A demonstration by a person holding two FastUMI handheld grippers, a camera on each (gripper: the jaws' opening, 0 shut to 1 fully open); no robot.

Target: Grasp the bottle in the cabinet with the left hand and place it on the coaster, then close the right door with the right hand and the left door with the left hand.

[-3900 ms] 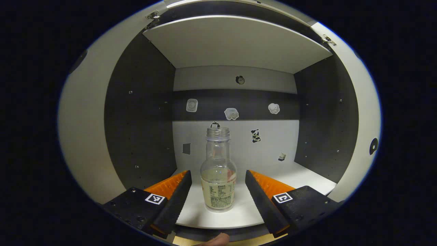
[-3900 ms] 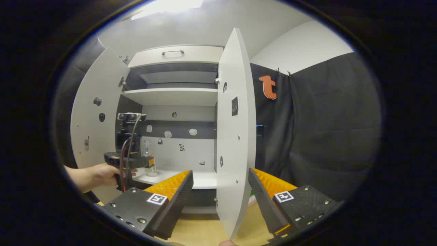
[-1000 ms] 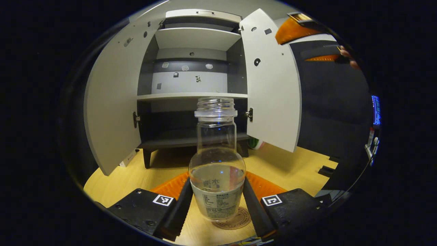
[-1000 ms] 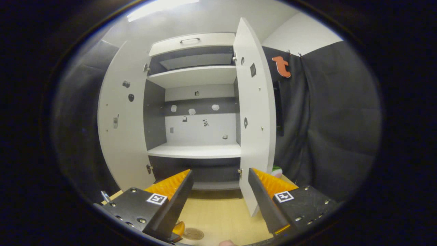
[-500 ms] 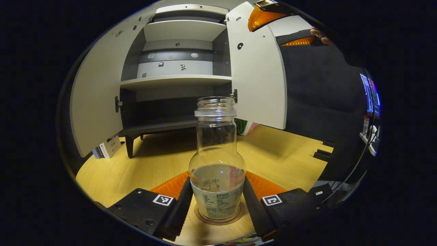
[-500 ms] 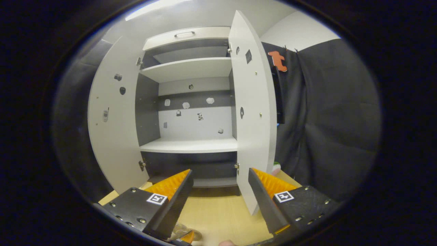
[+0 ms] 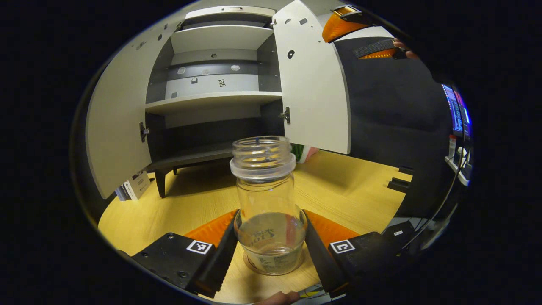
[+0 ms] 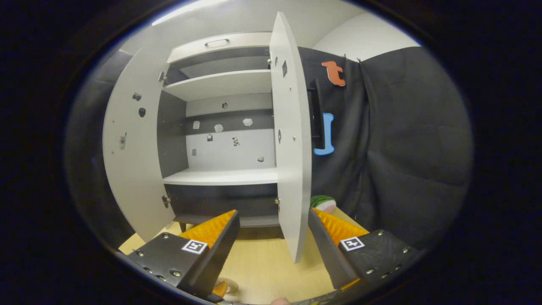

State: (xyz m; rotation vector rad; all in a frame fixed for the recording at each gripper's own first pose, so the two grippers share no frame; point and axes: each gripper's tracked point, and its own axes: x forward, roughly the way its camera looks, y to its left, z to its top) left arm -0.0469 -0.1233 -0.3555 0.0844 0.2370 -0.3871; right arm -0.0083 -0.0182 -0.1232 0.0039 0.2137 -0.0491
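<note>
- The left tongs sit low over the table, their fingers standing just off the sides of the bottle; whether they still press on it I cannot tell.
- The bottle stands upright on the coaster, uncapped, with a little liquid in its lower part.
- Beyond it the cabinet stands on the table, its left door and right door both swung open, its shelves bare.
- A fingertip shows at the bottom edge of the left gripper view.
- The right tongs are spread wide and hold nothing.
- They point at the cabinet, with the lower edge of the right door seen between the fingers and farther off, not touching them.
- The left door stands open on the other side.
- In the left gripper view the right tongs show high up, to the right of the right door.
</note>
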